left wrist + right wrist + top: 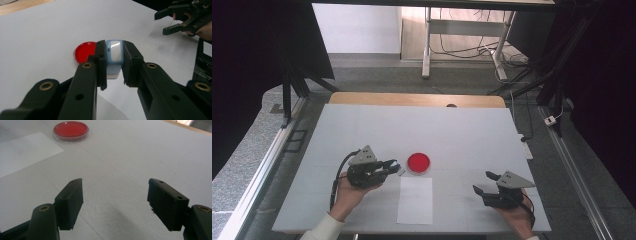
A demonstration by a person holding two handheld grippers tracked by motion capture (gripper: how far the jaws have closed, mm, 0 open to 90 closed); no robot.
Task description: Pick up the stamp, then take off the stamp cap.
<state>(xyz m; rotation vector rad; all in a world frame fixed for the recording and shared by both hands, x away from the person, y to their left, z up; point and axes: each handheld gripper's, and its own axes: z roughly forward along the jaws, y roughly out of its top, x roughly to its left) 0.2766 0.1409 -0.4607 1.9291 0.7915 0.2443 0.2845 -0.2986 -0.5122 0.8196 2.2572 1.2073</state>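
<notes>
Seen from above: left hand-held gripper [393, 166] held low over the white table [362, 130], jaws clamped on a small pale-blue and white block [114, 56], tips just beside the red dish [418, 162]; pictured in the left gripper view with the block upright between the two black pads, its glossy white face turned toward the camera and its white lower part hanging below the pads; caught partly behind the left jaw in that view, the red dish [84, 51], flat on the table; spotted at upper right of the same view, the right hand-held gripper [168, 22], farther off; shown in the high view with the right hand-held gripper [482, 183] well apart from the dish, near the table's front right, jaws spread wide on nothing; confirmed in the right gripper view, bare table between the two pads and the red dish [71, 130] far off at upper left, close by a corner of the white sheet of paper [22, 151]; laid flat just in front of the dish in the high view, the same sheet of paper [415, 200], between the two hands.
</notes>
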